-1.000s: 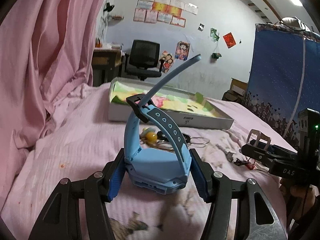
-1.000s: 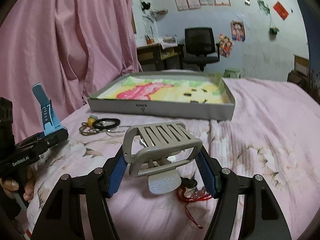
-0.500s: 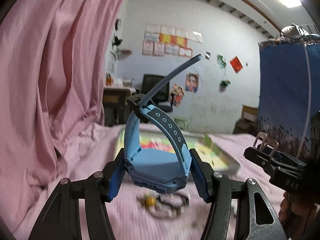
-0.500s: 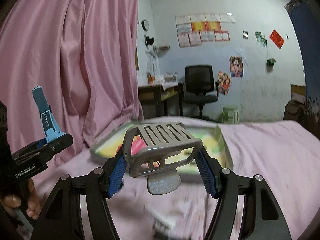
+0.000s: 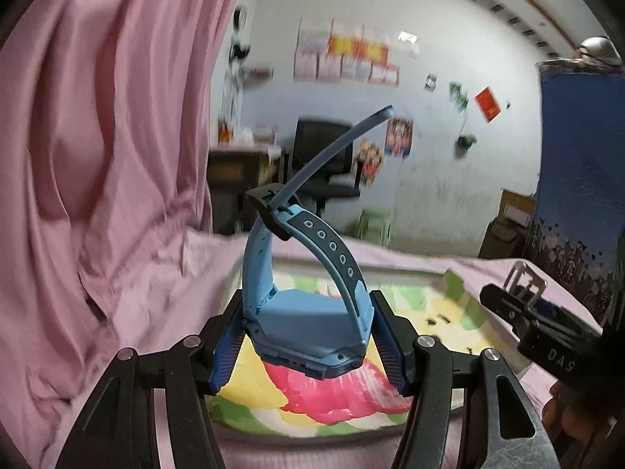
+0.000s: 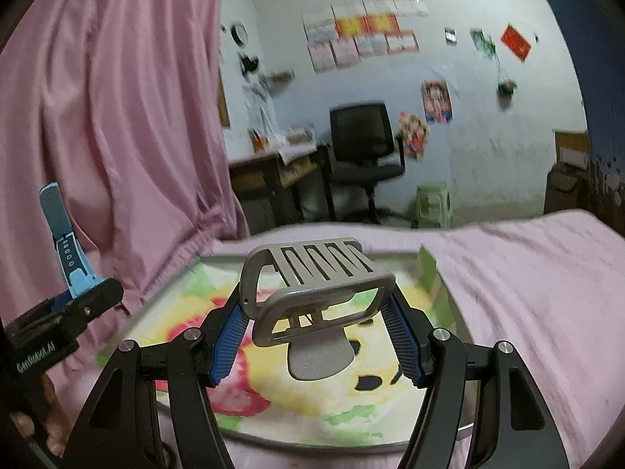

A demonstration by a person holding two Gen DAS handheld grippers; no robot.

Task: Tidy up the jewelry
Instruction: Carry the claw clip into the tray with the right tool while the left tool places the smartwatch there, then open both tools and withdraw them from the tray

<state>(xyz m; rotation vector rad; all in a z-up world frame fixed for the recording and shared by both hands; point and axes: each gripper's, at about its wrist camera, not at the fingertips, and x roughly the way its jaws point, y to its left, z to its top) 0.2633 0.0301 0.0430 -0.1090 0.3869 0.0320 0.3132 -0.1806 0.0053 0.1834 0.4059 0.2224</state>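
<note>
My left gripper (image 5: 308, 336) is shut on a light blue smartwatch (image 5: 308, 324), its strap arching upward. It hangs above the near left part of a shallow grey tray (image 5: 406, 273) with a colourful cartoon lining. My right gripper (image 6: 318, 336) is shut on a silver metal hair clip (image 6: 312, 285) and hovers over the same tray (image 6: 156, 293). In the left wrist view the right gripper (image 5: 519, 305) shows at the right edge with the hair clip (image 5: 523, 277). In the right wrist view the left gripper (image 6: 90, 297) shows at the left with the smartwatch (image 6: 66, 250).
The tray lies on a bed with a pink sheet (image 6: 527, 293). A pink curtain (image 5: 97, 156) hangs along the left. Beyond the bed stand a black office chair (image 6: 363, 144), a desk (image 6: 265, 172) and a green stool (image 6: 431, 199). A blue panel (image 5: 578, 176) stands at the right.
Both grippers have lifted off the bed and moved forward over the tray, each keeping its hold. The loose jewelry on the sheet has dropped out of view.
</note>
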